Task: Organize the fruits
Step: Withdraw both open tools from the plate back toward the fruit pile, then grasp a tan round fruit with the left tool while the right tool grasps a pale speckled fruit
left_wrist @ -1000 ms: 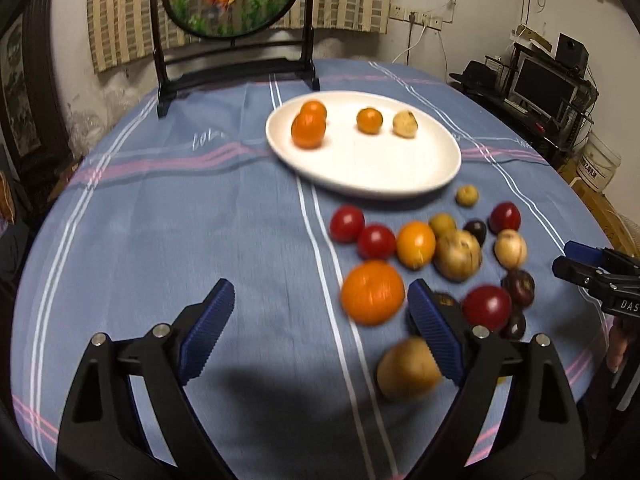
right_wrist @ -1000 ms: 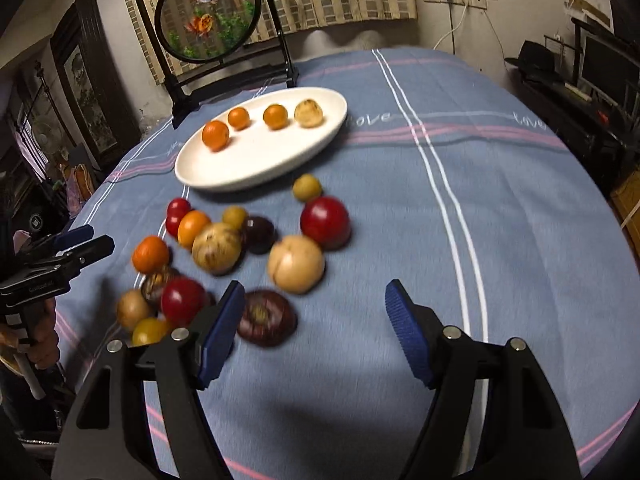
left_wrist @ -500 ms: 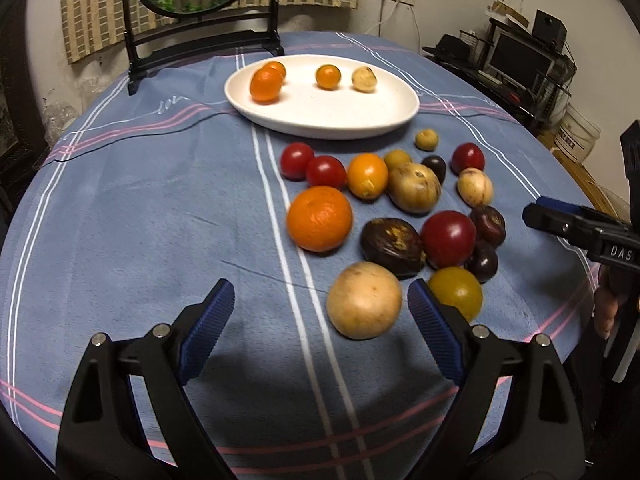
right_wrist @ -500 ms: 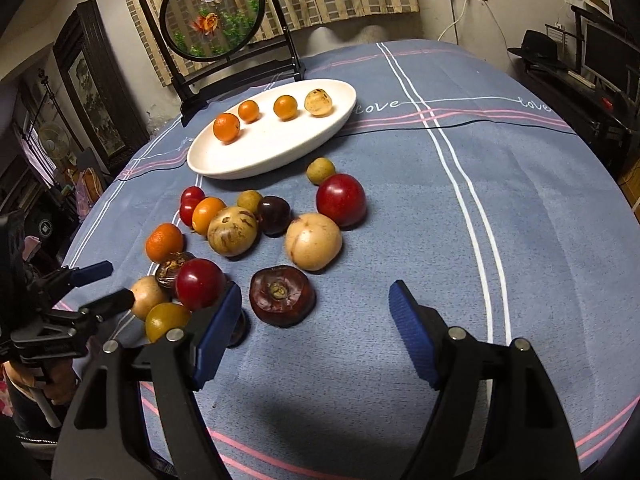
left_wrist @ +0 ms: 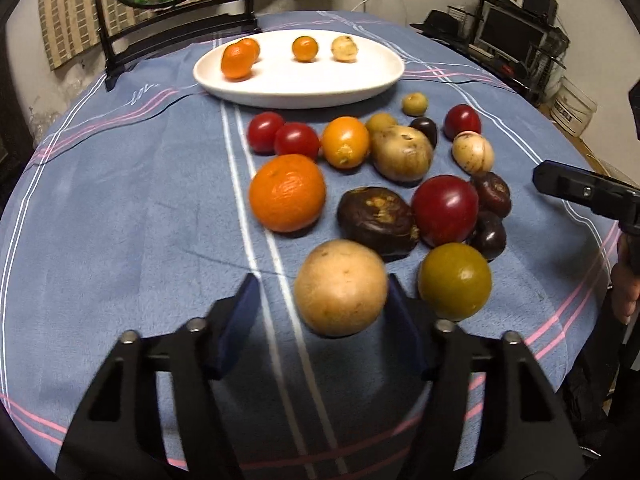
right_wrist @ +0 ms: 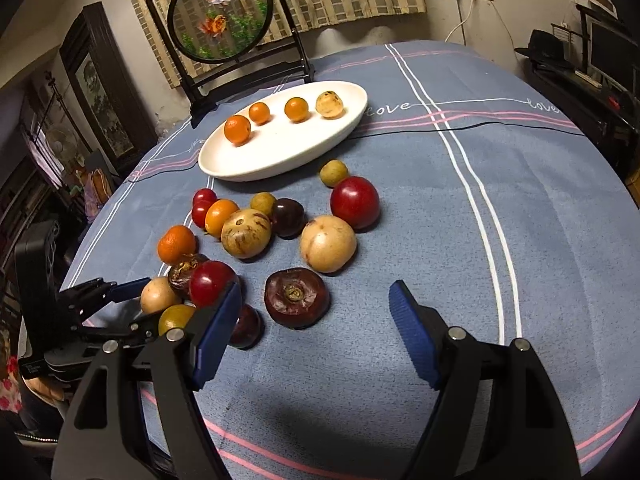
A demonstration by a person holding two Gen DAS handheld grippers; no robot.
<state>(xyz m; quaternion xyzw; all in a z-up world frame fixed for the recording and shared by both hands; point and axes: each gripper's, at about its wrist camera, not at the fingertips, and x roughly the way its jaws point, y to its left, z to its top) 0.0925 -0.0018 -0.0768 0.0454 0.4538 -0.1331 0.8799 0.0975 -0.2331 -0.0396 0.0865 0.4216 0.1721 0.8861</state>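
The left gripper (left_wrist: 320, 320) is closing its jaws around the tan round fruit (left_wrist: 341, 287), which sits between the blue pads (left_wrist: 236, 326); its right side meets one pad, a gap shows on the left. Just beyond this fruit lie a yellow-green fruit (left_wrist: 455, 281), a dark wrinkled fruit (left_wrist: 376, 220) and a large orange (left_wrist: 286, 192). The right gripper (right_wrist: 316, 328) stands wide, empty, near the tan fruit's cluster. Farthest, the white plate (left_wrist: 360, 80) holds four small fruits.
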